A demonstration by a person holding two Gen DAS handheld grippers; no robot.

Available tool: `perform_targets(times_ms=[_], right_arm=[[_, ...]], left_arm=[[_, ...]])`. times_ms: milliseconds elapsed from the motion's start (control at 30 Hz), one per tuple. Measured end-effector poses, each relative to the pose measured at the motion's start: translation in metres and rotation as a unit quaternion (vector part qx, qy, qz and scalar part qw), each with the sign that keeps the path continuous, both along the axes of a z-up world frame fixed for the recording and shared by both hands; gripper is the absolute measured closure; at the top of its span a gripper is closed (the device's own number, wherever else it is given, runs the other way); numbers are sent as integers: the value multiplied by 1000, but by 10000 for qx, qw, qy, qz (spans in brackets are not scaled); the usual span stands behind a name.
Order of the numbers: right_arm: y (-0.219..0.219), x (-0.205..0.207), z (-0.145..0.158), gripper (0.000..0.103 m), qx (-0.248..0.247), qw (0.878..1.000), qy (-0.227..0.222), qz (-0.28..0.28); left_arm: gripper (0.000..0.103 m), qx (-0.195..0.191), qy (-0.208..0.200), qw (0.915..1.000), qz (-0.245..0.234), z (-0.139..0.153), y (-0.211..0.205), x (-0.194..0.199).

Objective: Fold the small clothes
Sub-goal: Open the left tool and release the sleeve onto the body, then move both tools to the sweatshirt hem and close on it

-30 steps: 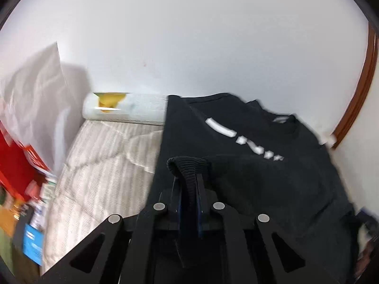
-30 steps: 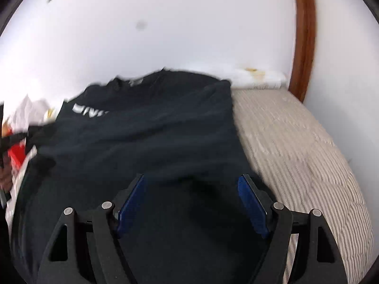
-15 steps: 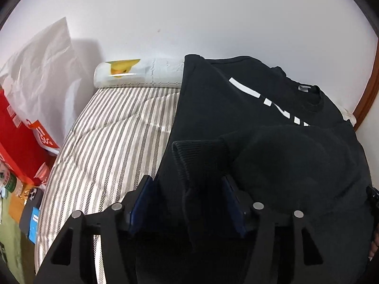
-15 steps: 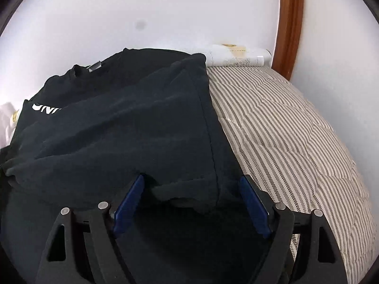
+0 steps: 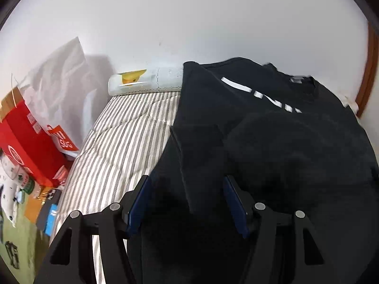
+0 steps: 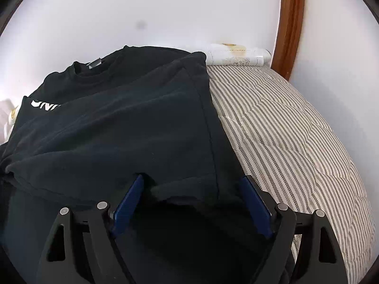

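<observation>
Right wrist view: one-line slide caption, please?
Open right gripper hovers over the folded black sweatshirt on a striped bed cover.

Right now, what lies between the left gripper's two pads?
A folded sleeve of the black sweatshirt lies loose between the open left gripper pads, per the left wrist view.

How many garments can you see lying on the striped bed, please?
1: a black sweatshirt with white lettering, spread on the striped bedcover, neck toward the wall, sleeves folded in. Others could be hidden beneath it.
</observation>
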State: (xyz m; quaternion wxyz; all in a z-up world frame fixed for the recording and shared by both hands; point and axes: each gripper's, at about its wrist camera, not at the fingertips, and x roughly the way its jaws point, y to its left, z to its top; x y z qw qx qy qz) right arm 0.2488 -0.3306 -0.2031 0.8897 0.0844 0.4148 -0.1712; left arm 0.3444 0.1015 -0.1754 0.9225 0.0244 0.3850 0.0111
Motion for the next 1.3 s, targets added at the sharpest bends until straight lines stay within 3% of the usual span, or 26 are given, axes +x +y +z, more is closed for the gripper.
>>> perform_targets(times_ms=[233,600,733,1067,1300], right_arm=[[17,-38,12,20,-178,9994,-108,274],[30,-144,57,20,-469,9964,-608,356],[22,-177,60,20,-330,9966,-651,377],[4,-249,30,25,462,9969,-280,574],[29,-266,-2,38,348,9950,137,928]], left_arm=[[43,221,-330,9989,-247,14,-21,-69],[43,-163,-448,9982,-351,31,-29,-161],[43,-329,-360,9982,-347,32,-28,-189],[44,-888,-96,9958,-203,2,5,-240],[44,-1082,186,9938,-178,-25,13,-253]])
